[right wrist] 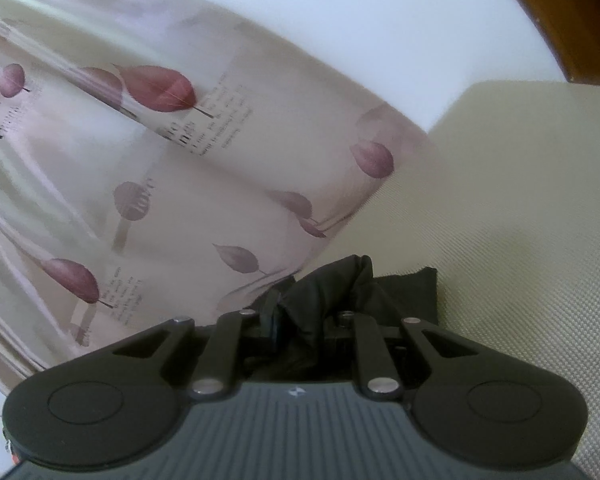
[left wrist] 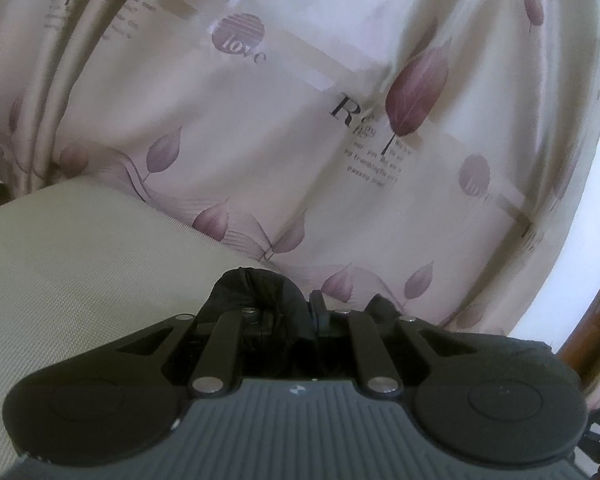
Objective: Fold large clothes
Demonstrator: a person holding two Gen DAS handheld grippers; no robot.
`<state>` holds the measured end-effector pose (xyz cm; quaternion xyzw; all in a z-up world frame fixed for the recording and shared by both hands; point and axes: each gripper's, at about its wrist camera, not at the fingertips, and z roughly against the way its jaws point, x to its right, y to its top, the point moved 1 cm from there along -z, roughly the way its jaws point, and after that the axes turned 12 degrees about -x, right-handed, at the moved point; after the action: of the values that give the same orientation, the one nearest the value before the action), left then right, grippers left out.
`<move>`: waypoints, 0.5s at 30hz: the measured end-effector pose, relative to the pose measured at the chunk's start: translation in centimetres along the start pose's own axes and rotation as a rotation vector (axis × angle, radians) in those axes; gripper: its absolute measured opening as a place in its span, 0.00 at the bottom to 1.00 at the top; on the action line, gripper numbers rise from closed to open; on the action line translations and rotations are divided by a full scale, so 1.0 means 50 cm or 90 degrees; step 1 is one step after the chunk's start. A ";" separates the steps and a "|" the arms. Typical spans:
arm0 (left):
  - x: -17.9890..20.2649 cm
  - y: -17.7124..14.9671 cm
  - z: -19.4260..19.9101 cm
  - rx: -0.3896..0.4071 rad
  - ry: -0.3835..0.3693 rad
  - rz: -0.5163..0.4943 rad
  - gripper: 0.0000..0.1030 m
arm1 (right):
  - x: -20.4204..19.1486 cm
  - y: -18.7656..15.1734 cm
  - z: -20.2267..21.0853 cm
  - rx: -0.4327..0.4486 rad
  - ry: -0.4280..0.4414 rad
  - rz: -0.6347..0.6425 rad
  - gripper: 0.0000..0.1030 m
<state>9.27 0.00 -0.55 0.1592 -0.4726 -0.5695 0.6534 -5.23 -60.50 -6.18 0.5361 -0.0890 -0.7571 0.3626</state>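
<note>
Both the left gripper [left wrist: 288, 312] and right gripper [right wrist: 308, 312] are pinching bunched black garment [right wrist: 332, 284] between nearly closed jaws, so folding is seemingly just beginning.

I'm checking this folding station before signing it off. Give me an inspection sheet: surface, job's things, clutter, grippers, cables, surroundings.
Surface: pale woven mat, bare where it shows.
Job's things: black garment, bunched between both grippers' fingers; a flat part lies on the mat.
Clutter: nothing seen.
Grippers: left gripper and right gripper are each shut on a fold of the black garment.
Cables: nothing seen.
Surroundings: leaf-print curtain hangs close behind the mat; white wall and brown wooden frame beside it.
</note>
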 end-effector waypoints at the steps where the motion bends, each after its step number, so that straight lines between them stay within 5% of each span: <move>1: 0.000 -0.001 -0.006 -0.002 0.005 -0.003 0.16 | 0.001 -0.001 -0.004 -0.002 -0.007 0.004 0.16; 15: -0.009 -0.017 -0.074 -0.032 0.051 -0.027 0.20 | 0.013 -0.010 -0.064 -0.023 -0.073 0.044 0.17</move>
<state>11.78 -1.06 -3.25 0.1754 -0.4280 -0.5882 0.6634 -2.77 -59.74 -8.20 0.4820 -0.1141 -0.7750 0.3925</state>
